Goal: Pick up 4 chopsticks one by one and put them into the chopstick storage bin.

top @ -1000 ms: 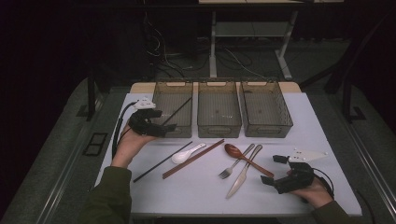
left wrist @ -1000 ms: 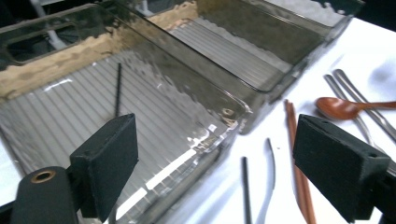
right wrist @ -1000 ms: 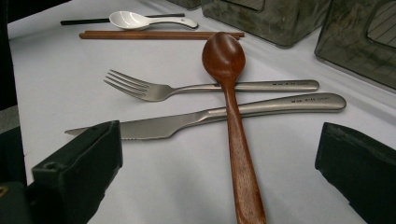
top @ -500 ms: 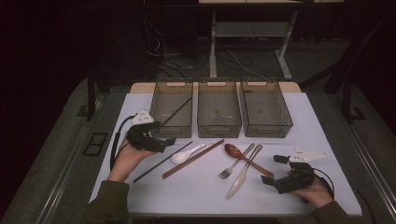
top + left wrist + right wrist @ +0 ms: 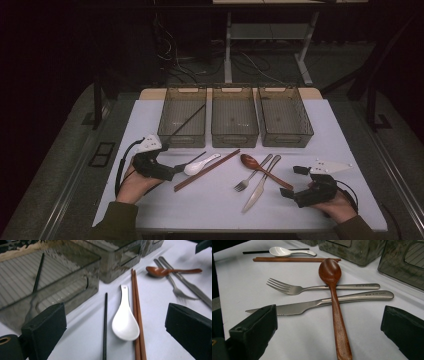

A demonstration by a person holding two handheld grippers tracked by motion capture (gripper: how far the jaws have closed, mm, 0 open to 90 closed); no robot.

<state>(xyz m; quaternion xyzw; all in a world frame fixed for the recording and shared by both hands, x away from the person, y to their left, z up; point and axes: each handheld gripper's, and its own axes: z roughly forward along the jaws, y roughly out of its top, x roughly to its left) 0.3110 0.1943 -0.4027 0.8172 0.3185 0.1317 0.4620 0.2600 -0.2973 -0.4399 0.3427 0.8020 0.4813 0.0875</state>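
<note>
White spoon (image 5: 125, 322) lies untouched between left claw's (image 5: 115, 322) spread jaws, clearest in left gripper view.

The person wears olive-green long sleeves that end at the wrists. Each hand carries a black, boxy two-jaw claw. The left claw (image 5: 176, 170) has a pale grey three-cornered plate on top and a black cable looping from its rear. The right claw (image 5: 289, 182) bears a similar pale plate dotted with small dark screws, with a black cable curving behind it. In the gripper views the jaws are thick, matte black blocks with squared edges.
</note>
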